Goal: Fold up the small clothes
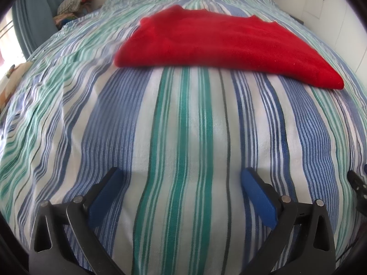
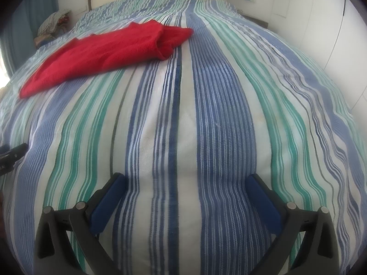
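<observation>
Sweater (image 1: 218, 43) red, folded, on striped bedspread (image 1: 183, 126); sleeves hidden. Left gripper (image 1: 181, 183), right gripper (image 2: 185, 188): fingers wide apart, empty.

The left tongs (image 1: 181, 197) hang spread wide and empty (blue pads (image 1: 105, 197) well apart) just over the striped bedspread (image 1: 183, 126), with the red garment (image 1: 220, 43) lying flat well ahead of them, reaching further to their right.

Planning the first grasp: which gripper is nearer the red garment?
Left, slightly. The left gripper faces the red garment almost straight ahead; from the right gripper it lies farther, ahead-left. Neither touches it.
</observation>
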{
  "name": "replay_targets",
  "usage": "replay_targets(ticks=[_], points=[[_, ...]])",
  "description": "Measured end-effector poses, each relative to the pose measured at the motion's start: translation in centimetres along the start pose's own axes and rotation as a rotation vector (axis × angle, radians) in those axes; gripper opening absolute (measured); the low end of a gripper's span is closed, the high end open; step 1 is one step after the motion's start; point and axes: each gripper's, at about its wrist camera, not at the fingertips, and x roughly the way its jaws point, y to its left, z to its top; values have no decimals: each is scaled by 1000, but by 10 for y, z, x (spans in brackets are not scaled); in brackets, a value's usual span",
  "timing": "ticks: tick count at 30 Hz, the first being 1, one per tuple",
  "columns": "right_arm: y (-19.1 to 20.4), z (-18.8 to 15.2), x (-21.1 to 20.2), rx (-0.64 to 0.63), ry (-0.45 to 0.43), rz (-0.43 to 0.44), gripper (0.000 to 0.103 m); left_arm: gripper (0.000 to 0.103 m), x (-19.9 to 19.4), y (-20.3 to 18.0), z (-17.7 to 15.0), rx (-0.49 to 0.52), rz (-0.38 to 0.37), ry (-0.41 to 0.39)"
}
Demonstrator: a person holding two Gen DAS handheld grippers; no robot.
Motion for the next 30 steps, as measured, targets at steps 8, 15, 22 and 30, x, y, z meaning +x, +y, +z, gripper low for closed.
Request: replay_targets(ticks=[8,15,22,30], points=[[-30,87,-22,51,-28,140,102,101,-59,33,30,-21,-137,-105],[-50,194,56,277,24,409,102,101,-55,46,11,-130,-152,-159],[-12,199,121,372,191,510,13,101,-37,68,11,-176,-137,-114],[84,261,37,119,55,505,13,101,-53,125,23,-334,-74,-229]])
